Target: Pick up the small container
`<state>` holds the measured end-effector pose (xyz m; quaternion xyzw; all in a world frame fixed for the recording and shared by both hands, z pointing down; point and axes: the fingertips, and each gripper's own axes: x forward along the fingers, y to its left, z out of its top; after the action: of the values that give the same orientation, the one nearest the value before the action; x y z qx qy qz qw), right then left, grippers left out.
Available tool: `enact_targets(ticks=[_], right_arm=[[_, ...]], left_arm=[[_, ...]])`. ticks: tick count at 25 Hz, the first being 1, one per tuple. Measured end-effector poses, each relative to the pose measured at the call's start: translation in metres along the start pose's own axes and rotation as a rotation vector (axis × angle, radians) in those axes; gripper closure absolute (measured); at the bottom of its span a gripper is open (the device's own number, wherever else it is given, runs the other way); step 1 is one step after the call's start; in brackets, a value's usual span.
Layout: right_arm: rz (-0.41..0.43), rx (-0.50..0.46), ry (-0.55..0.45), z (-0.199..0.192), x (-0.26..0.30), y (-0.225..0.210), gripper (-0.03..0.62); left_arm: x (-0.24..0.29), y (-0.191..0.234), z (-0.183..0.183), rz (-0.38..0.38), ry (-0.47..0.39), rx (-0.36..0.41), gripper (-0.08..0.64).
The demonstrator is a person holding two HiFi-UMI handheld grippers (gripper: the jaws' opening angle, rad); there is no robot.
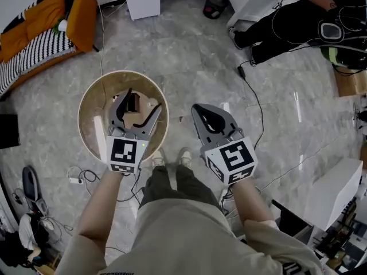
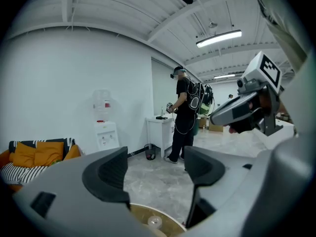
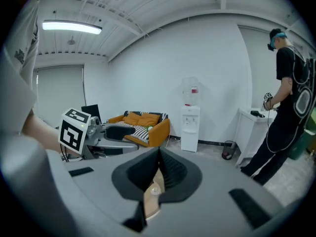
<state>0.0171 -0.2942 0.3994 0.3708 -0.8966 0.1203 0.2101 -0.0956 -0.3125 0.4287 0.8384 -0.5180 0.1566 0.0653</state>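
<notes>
While a person stands over a low round table (image 1: 92, 105) with a hand-held gripper in each fist, the left gripper (image 1: 144, 98) hangs above the tabletop, its jaws spread wide and nothing between them. The small container (image 2: 154, 222), a pale round piece, sits on the tan surface below and just ahead of those open jaws. It touches neither pad and lies roughly on the centre line of the gap.

The right gripper (image 1: 199, 110) is held off to the right of the left jaws, over the marble floor beside the table. Its jaws are pressed together, gripping nothing that I can see; only a sliver of tan shows through the slit beneath where they meet.

By the look of it, the pick-up is at its opening stage. The left jaws are lined up and ready, but the container stands untouched on the table. What seems left is nearly all of the job: bring the left jaws down around the container, close them on it and lift it clear.

Well beyond both sets of jaws, a second person (image 2: 185, 112) in black stands across the room. A sofa (image 1: 46, 16) with orange cushions lines the wall out past the left jaws.
</notes>
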Motion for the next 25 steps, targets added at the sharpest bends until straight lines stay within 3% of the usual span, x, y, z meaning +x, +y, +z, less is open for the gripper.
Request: enact_targets(ticks=[13,17,25], right_arm=[[0.022,0.081,0.067,-0.092,0.096,-0.029,0.595],[0.031,0.095,0.079,-0.115,0.119,-0.03,0.595],[0.072,0.133,0.119,-0.174,0.161,-0.027,0.595]], left_arm=[[0.095,0.021,-0.148,-0.006,0.133,-0.06,0.199],[0.121,0.02,-0.203,-0.008,0.21,-0.069,0.196],[0.168,0.011,-0.313,-0.054,0.312,-0.156,0.192]])
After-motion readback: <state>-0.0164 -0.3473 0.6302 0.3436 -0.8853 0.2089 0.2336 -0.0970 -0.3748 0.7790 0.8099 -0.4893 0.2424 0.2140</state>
